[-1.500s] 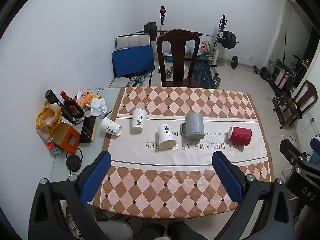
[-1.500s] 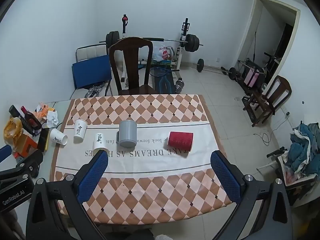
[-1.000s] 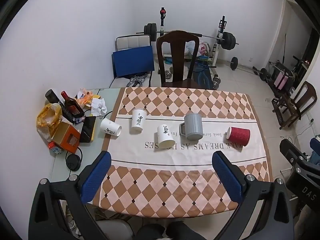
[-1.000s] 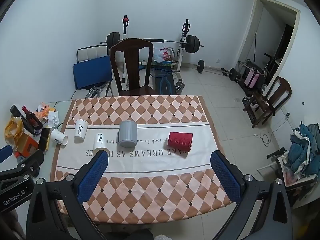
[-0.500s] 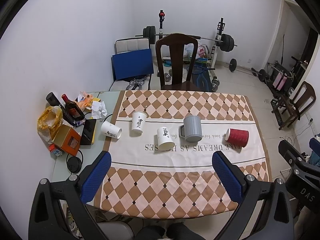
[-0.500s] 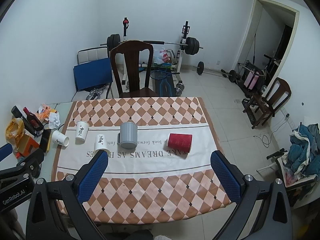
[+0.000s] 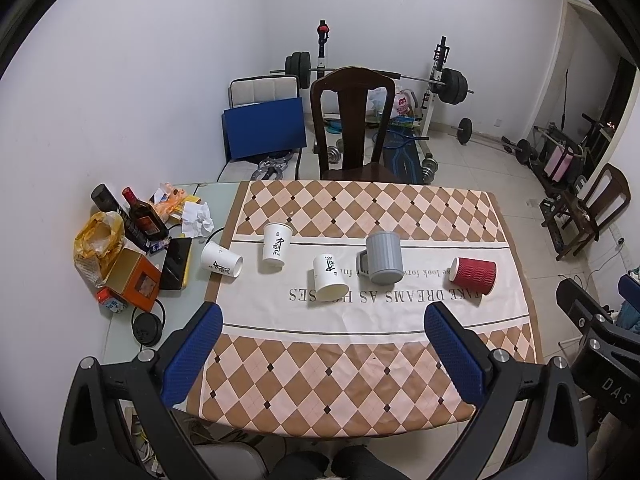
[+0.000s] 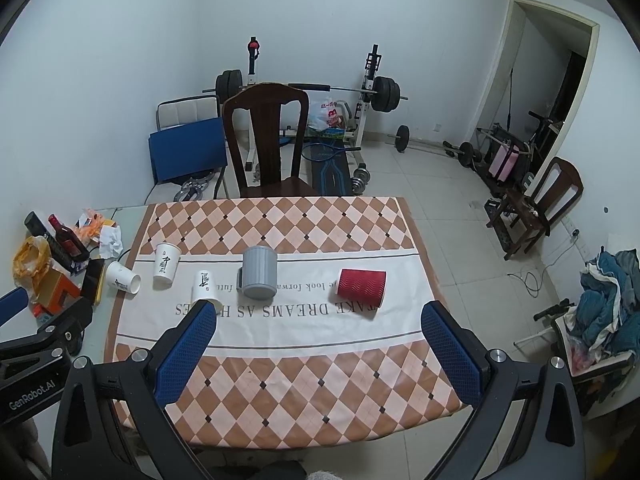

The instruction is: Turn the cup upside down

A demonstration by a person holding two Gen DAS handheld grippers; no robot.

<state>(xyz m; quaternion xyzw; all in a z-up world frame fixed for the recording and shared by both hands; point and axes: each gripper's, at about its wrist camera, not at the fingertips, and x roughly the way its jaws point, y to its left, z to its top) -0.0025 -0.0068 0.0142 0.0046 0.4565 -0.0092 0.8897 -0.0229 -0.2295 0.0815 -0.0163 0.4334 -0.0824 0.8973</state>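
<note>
Both grippers (image 7: pixel 322 354) (image 8: pixel 320 352) spread wide, empty, above toppled red cup (image 8: pixel 362 286) and grey mug (image 8: pixel 260 272).

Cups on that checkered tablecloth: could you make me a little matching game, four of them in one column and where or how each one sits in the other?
Things:
1. red ribbed cup
2. grey mug
3. leftmost white paper cup
4. white paper cup with black calligraphy

Descriptions:
A. standing with its wide end up
B. on its side at the cloth's left edge
C. on its side, farthest right
D. middle of the row, handle on its left

Pairs: 1-C, 2-D, 3-B, 4-A
</note>
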